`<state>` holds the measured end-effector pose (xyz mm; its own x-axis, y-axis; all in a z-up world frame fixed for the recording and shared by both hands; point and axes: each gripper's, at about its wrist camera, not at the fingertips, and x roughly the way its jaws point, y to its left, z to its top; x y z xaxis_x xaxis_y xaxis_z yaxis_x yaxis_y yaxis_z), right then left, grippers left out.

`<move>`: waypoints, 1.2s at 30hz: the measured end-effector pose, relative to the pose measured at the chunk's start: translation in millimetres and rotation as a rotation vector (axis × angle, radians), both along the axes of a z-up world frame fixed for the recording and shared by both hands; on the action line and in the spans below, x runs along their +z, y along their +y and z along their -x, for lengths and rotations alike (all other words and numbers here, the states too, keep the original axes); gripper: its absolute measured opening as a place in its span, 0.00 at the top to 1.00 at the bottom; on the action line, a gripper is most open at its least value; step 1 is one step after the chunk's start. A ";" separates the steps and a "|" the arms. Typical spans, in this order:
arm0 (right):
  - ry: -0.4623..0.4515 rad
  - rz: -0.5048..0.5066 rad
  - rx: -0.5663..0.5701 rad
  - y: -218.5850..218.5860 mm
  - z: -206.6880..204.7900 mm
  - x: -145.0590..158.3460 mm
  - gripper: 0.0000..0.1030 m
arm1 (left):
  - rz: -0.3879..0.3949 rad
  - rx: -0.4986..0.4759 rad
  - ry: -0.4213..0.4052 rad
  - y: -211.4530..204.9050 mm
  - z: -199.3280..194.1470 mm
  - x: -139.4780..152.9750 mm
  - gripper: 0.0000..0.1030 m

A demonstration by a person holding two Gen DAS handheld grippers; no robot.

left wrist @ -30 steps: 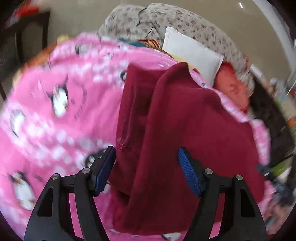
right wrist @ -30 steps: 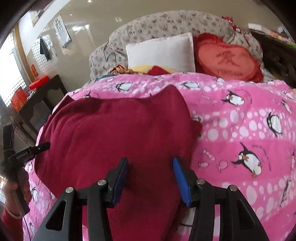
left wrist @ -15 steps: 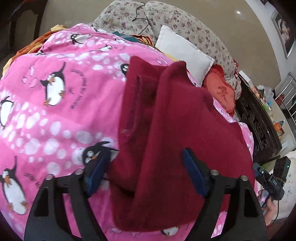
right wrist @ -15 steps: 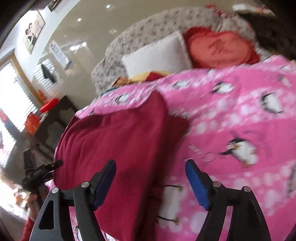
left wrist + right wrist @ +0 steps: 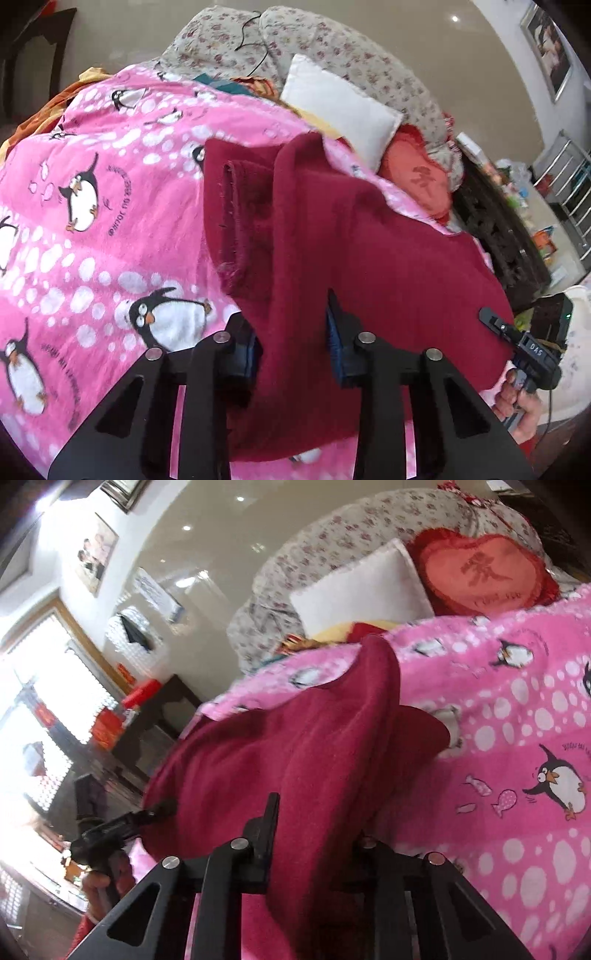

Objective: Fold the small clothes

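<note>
Maroon garment (image 5: 369, 258) on pink blanket (image 5: 92, 221) | left tongs (image 5: 291, 343) pinching its near edge | right tongs (image 5: 314, 845) clamped on it too | fold barely begun, most left

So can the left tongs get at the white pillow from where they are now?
Probably not: the left tongs are shut on the maroon garment, and the white pillow lies far across the pink blanket.
</note>
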<state>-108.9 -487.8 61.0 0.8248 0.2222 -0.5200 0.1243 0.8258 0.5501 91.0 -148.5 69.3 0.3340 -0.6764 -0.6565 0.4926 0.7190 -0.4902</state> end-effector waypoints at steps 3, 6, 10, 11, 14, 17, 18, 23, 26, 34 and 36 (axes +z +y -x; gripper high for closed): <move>-0.037 0.001 0.048 18.8 22.8 26.9 0.80 | 0.036 -0.029 0.007 16.2 21.2 21.7 0.74; -0.052 0.014 0.095 37.1 55.9 43.9 0.80 | 0.010 -0.054 -0.025 36.6 56.9 38.8 0.74; -0.022 0.010 0.120 57.4 113.9 35.3 0.79 | -0.029 -0.077 -0.012 73.8 111.6 24.1 0.74; 0.026 -0.002 0.113 60.8 128.0 19.9 0.77 | -0.051 -0.085 -0.002 76.9 119.4 15.8 0.73; 0.209 0.074 0.079 64.3 141.0 -19.1 0.63 | -0.162 -0.092 0.058 85.2 145.7 -24.4 0.71; 0.252 0.167 -0.032 56.4 157.9 -21.6 0.60 | -0.216 -0.039 -0.004 97.8 159.2 -34.3 0.64; 0.228 0.167 -0.047 55.8 162.5 -14.2 0.60 | -0.223 -0.013 -0.024 103.1 162.5 -26.4 0.65; 0.102 0.231 -0.009 79.2 156.5 28.5 0.60 | -0.244 0.036 -0.180 96.6 166.3 16.2 0.64; 0.113 0.243 0.056 105.4 124.5 22.1 0.60 | -0.250 0.037 -0.165 77.7 149.5 18.2 0.64; 0.206 0.232 0.192 161.1 25.8 -22.5 0.60 | -0.279 0.015 -0.078 26.6 89.7 -10.5 0.64; 0.239 0.237 0.200 165.8 2.1 -38.4 0.60 | -0.286 -0.002 -0.054 14.5 78.9 -18.1 0.64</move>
<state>-111.0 -322.0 22.6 0.6267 0.2172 -0.7484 0.0494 0.9474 0.3163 12.1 -134.1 51.3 0.3724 -0.4666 -0.8023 0.5137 0.8236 -0.2405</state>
